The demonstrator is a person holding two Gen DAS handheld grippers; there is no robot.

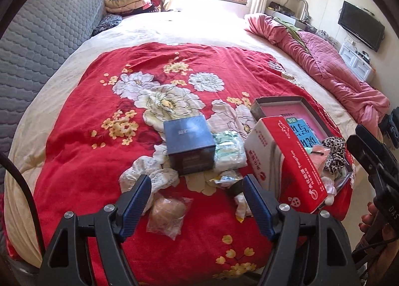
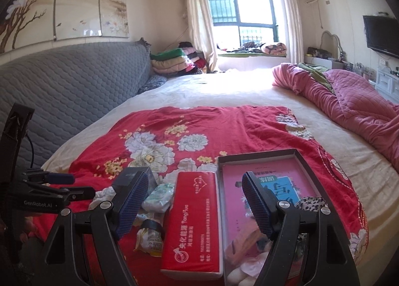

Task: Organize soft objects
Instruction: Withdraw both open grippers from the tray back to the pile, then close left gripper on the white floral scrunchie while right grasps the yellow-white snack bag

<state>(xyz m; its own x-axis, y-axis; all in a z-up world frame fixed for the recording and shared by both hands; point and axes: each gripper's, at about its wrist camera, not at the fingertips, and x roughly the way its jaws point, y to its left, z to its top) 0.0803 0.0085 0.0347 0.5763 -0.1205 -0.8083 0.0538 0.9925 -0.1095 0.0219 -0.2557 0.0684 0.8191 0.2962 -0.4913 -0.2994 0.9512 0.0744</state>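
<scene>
Here, the left gripper point(image 1: 197, 192) is held with jaws wide and empty over a bagged bun point(image 1: 167, 213) and white socks point(image 1: 149, 176), seemingly for a pickup; rightward, the right gripper point(image 2: 197, 201), equally wide, straddles the red tissue pack point(image 2: 193, 221) beside the tray point(image 2: 309, 173) where soft items are gathered.

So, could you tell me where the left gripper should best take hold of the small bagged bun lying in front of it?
Probably across the round bun itself, coming straight down from above with the open left gripper. The bag lies flat on the red floral quilt between the fingers, and its loose plastic edges would likely slip.
</scene>
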